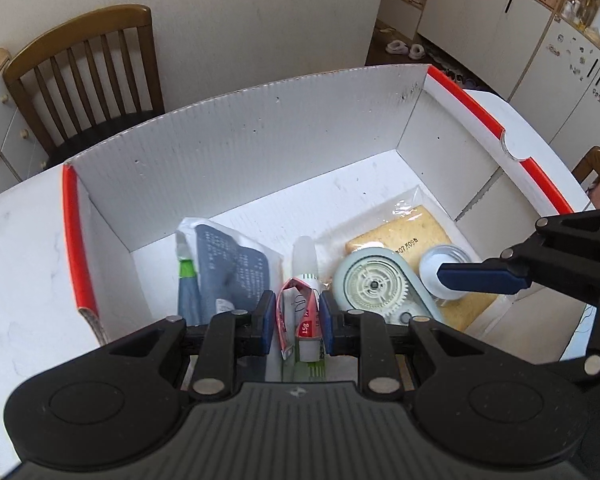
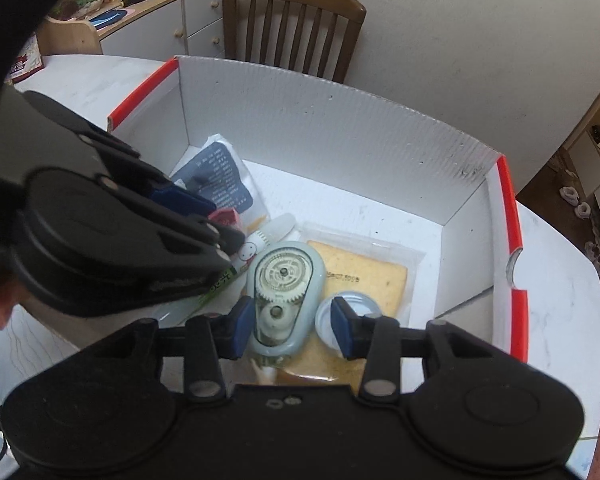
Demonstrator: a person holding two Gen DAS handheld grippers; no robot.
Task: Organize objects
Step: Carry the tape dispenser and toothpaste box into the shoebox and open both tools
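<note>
A white cardboard box (image 1: pixel 260 128) with red edges sits on the white table. In it lie a dark blue packet (image 1: pixel 232 268), a white tube (image 1: pixel 306 256), a pale blue correction-tape dispenser (image 1: pixel 374 284), a wrapped yellow sponge (image 1: pixel 404 232) and a small round white jar (image 1: pixel 436 268). My left gripper (image 1: pixel 298 320) is shut on a small red-and-white packet (image 1: pixel 302 316) over the tube. My right gripper (image 2: pixel 292 326) is open, its pads on either side of the dispenser (image 2: pixel 282 288), with the jar (image 2: pixel 348 314) just behind its right pad.
A wooden chair (image 1: pixel 88 76) stands behind the table by the wall. Cabinets (image 1: pixel 516 28) and slippers on the floor are at the far right. A sideboard (image 2: pixel 148 20) with clutter shows in the right wrist view. The box's far half holds nothing.
</note>
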